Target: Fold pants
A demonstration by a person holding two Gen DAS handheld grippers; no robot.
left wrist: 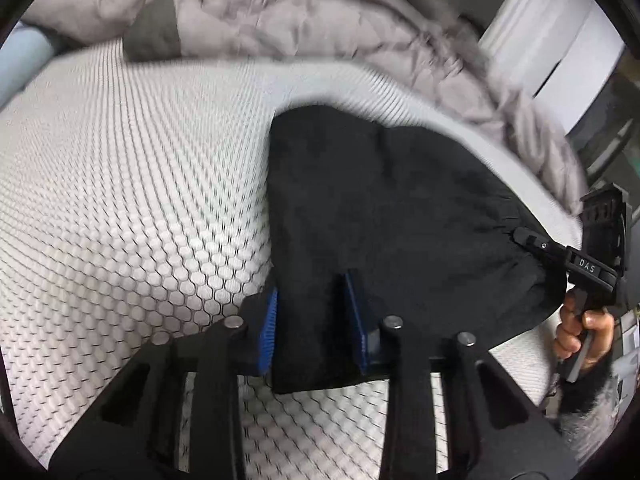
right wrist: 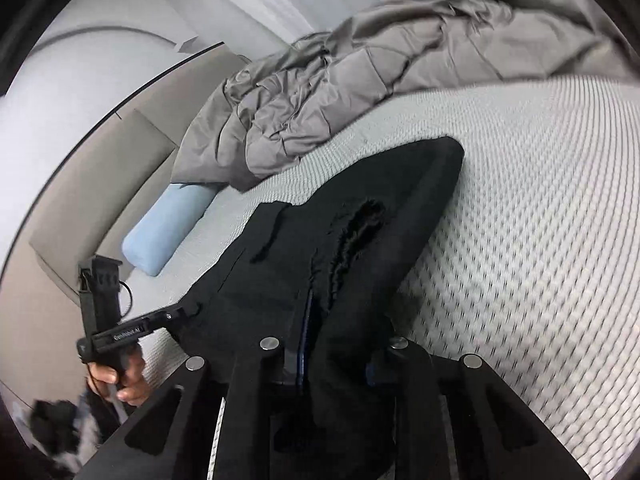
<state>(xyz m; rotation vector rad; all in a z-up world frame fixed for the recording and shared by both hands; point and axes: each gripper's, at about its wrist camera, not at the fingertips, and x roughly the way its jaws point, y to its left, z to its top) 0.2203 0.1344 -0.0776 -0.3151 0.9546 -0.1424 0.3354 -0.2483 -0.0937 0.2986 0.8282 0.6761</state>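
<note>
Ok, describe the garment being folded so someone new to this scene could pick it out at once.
Start from the white mattress with its honeycomb texture. A crumpled grey quilt is heaped along its far side and a pale blue pillow lies at one end. The black pants lie spread nearer the camera, their edges caught in both grippers: the only black fabric on the bed.
</note>
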